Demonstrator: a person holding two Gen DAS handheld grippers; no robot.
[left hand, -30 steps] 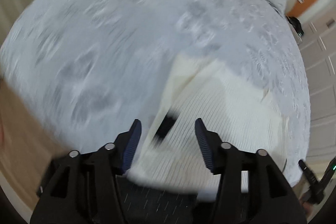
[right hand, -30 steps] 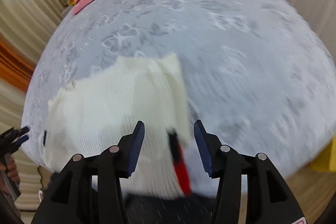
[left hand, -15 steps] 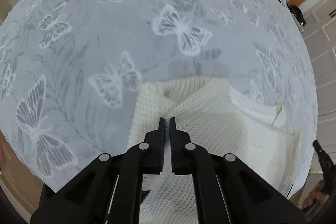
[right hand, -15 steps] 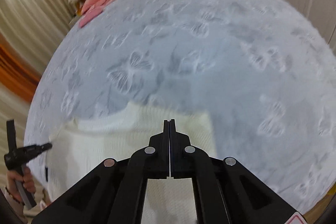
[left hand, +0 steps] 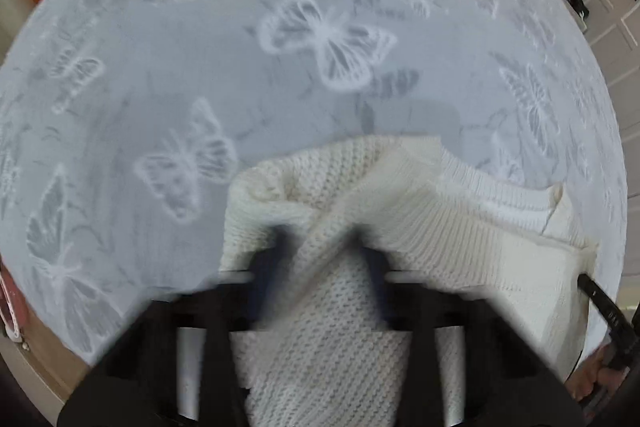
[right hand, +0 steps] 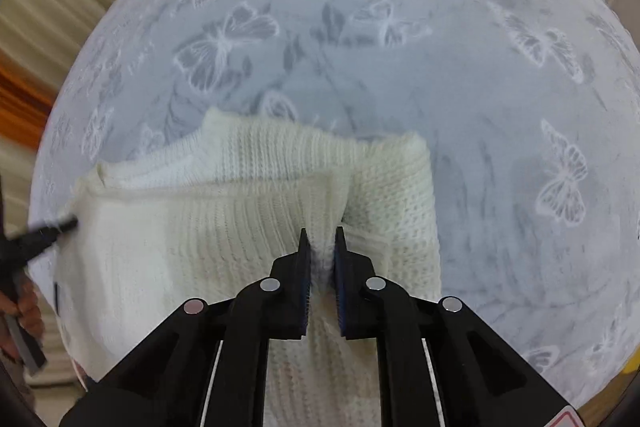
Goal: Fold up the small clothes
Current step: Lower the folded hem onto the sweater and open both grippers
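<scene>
Both grippers now lower, jaws reopening: right gripper pinches cream knit sweater fold; left gripper blurred, apparently gripping knit too; butterfly bedspread beneath.

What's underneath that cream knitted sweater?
The cream knitted sweater lies on a grey bedspread with white butterflies, which shows all around it. Whatever lies directly beneath the knit is covered and cannot be seen.

Black angular right tongs, blue ribbed pads, round silver screws, blurred black left tongs
</scene>
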